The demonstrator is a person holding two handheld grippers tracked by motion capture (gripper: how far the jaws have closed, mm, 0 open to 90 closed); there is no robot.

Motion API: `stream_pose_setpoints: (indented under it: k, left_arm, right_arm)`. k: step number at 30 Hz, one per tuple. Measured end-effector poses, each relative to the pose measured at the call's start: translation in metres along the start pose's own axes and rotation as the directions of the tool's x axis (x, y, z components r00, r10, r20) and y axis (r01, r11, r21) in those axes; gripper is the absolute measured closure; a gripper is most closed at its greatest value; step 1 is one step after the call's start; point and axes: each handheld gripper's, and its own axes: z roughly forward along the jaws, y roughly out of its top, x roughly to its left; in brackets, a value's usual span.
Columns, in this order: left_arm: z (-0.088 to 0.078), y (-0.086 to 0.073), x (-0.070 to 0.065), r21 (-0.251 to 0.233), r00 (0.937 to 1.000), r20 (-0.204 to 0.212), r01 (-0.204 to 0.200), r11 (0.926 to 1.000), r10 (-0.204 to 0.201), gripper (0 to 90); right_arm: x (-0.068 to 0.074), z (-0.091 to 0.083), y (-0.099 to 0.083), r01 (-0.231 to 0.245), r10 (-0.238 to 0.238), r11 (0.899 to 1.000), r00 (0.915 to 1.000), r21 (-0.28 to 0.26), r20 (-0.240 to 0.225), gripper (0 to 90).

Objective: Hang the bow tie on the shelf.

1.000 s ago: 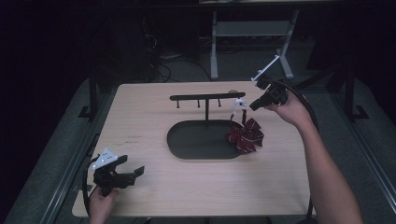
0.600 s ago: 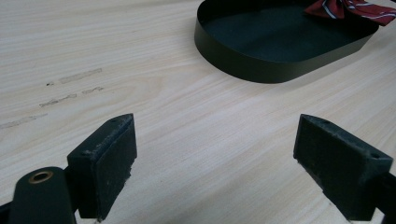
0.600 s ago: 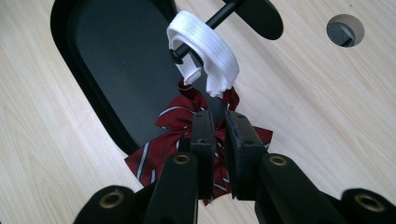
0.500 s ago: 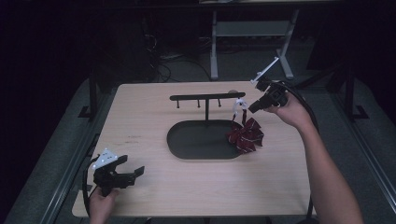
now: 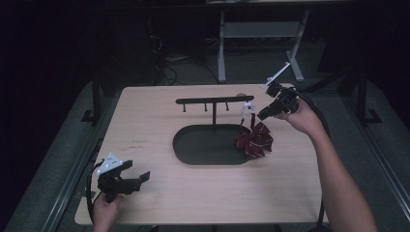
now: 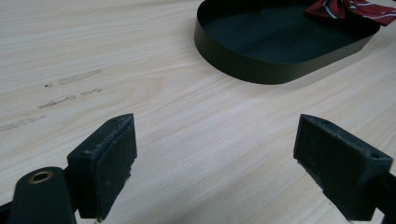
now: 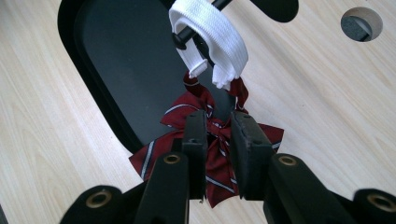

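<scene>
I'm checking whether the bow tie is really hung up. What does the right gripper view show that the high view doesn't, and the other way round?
The right gripper view shows the white strap looped over a peg of the rack, and the right gripper with its jaws just opening, a small gap at the knot. The high view shows the whole rack and the left gripper open near the table's front corner. Both show the red striped bow tie hanging over the edge of the black tray.

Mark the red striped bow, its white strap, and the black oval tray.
Red striped bow [image 7: 215, 133]: right gripper view, centre knot.
White strap [image 7: 219, 32]: right gripper view, loop over the peg.
Black oval tray [image 6: 261, 70]: left gripper view, near wall.
</scene>
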Motion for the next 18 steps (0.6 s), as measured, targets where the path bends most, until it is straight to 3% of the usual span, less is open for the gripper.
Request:
stream_pose_setpoints:
  k: [18]
  left_arm:
    - [-0.0023, -0.0008, 0.0, -0.002, 1.0, 0.003, -0.008, 1.0, 0.008, 13.1]
  right_arm:
    - [0.0024, 0.0058, -0.0097, -0.017, 0.017, 1.0, 0.9997, -0.02, -0.02, 64.5]
